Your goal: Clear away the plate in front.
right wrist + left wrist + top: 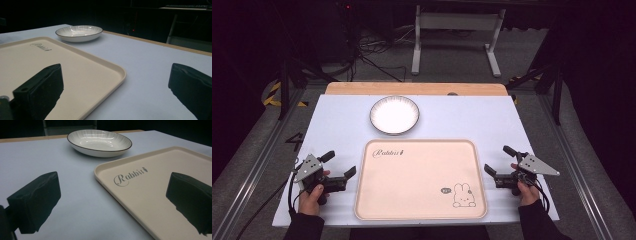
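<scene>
Two claws: one at each near corner of the white worktop, either side of the tray.
Left claw: jaws spread wide, nothing held; one jaw over the tray's left edge, the other over bare worktop.
Right claw: jaws wide apart, nothing held, just beside the tray's right edge.
Tray: cream, flat on the near middle of the worktop, a rabbit drawing at its near right corner.
Bowl: white with a dark rim, just beyond the tray's far edge, apart from it.
</scene>
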A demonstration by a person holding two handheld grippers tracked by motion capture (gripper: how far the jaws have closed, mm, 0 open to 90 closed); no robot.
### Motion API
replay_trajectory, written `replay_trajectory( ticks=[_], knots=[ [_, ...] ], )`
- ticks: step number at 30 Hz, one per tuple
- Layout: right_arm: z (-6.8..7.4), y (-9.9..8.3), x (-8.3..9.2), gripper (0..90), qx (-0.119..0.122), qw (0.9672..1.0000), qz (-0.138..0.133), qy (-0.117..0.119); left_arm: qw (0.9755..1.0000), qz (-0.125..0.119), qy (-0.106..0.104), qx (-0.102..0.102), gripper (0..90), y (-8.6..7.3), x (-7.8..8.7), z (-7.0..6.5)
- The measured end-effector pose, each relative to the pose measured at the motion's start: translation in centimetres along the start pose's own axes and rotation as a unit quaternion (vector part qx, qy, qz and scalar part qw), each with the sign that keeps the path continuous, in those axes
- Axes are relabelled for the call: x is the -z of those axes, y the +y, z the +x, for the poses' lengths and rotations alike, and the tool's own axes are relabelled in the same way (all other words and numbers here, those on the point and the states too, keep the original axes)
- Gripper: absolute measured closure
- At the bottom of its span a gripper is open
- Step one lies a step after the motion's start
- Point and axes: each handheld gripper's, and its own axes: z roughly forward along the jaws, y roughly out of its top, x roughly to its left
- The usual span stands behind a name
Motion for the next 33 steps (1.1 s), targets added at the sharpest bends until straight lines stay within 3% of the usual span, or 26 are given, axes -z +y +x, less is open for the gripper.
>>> replay_trajectory(
  ticks=[2,6,9,13,15,16,17,18,24,29,33],
  knots=[
    [0.0,0.0,0.0,0.5,0.002,1.0000,0.000,0.000,0.9999,-0.002,-0.012,0.011,0.0,0.0,0.0,0.2],
    [0.0,0.0,0.0,0.6,0.000,1.0000,0.000,-0.001,0.9995,0.003,-0.007,0.031,0.3,0.2,-0.3,0.3],
    [0.0,0.0,0.0,0.6,0.000,1.0000,0.000,-0.002,0.9996,0.001,-0.006,0.029,0.4,0.7,-0.4,0.0],
    [0.0,0.0,0.0,0.6,0.000,1.0000,0.000,-0.002,0.9995,-0.001,0.011,0.030,1.3,1.5,-0.5,-0.5],
    [0.0,0.0,0.0,0.6,0.000,1.0000,0.000,-0.002,0.9989,-0.006,0.022,0.041,1.3,1.9,-0.4,-0.4],
    [0.0,0.0,0.0,0.7,-0.001,1.0000,0.000,-0.003,0.9978,-0.005,0.038,0.053,1.3,2.2,-0.3,-0.4],
    [0.0,0.0,0.0,0.7,-0.001,1.0000,-0.001,-0.003,0.9978,-0.005,0.038,0.053,1.4,2.2,-0.3,-0.4],
    [0.0,0.0,0.0,0.7,-0.001,1.0000,-0.001,-0.003,0.9968,-0.010,0.041,0.068,1.4,2.7,-0.1,-0.3],
    [0.0,0.0,0.1,0.6,-0.002,1.0000,-0.004,-0.004,0.9968,-0.018,0.053,0.057,4.2,3.6,0.5,-0.1],
    [0.0,0.0,0.1,0.8,-0.003,1.0000,-0.005,-0.004,0.9977,-0.007,0.058,0.033,7.8,3.9,0.8,-0.1],
    [0.0,0.0,0.1,0.8,-0.002,1.0000,-0.005,-0.004,0.9974,-0.012,0.062,0.033,7.8,4.3,0.9,-0.1]
  ],
)
